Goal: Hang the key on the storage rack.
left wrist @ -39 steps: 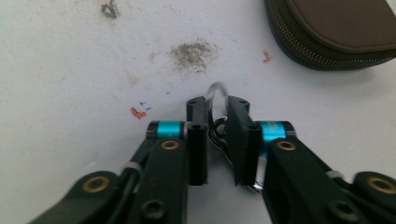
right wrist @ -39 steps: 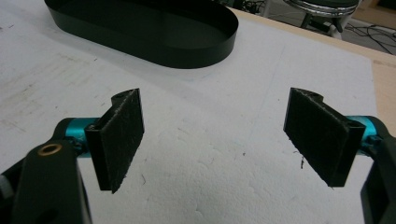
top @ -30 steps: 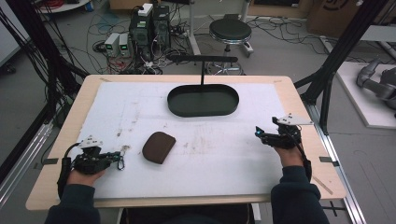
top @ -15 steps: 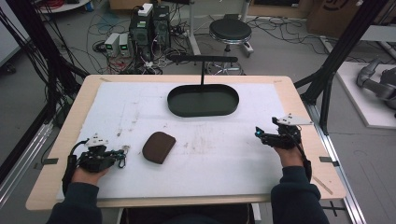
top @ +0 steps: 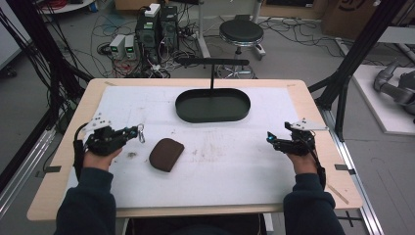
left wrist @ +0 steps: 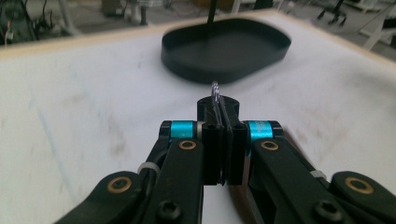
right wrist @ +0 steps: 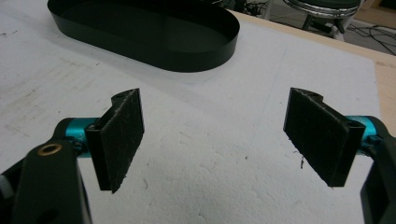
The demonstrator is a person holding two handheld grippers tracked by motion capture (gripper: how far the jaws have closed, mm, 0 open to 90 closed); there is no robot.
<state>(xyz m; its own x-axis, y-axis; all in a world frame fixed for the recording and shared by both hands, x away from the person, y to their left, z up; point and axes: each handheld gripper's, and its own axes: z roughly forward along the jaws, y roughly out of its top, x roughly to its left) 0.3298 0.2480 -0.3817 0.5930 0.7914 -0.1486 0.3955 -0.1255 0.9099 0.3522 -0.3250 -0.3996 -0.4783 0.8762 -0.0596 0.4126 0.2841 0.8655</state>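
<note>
My left gripper (top: 134,131) hovers over the left side of the white table sheet, shut on a small metal ring (top: 141,132). In the left gripper view the ring (left wrist: 215,88) pokes out past the closed pads of that gripper (left wrist: 223,106), pointing toward the black oval tray (left wrist: 224,70). A brown pouch (top: 166,153) lies flat just right of the left gripper. My right gripper (top: 270,137) rests at the right side of the sheet. The right gripper view shows it (right wrist: 217,135) open, with bare sheet between its pads.
The black oval tray (top: 213,119) sits at the back centre, with a thin post and crossbar (top: 212,62) rising behind it. In the right gripper view the tray (right wrist: 187,58) lies ahead and to the left. A stool, cables and boxes stand beyond the table.
My left gripper has moved away from the near edge, forward and a little right, with the ring in it. The right gripper and the pouch have stayed put.
</note>
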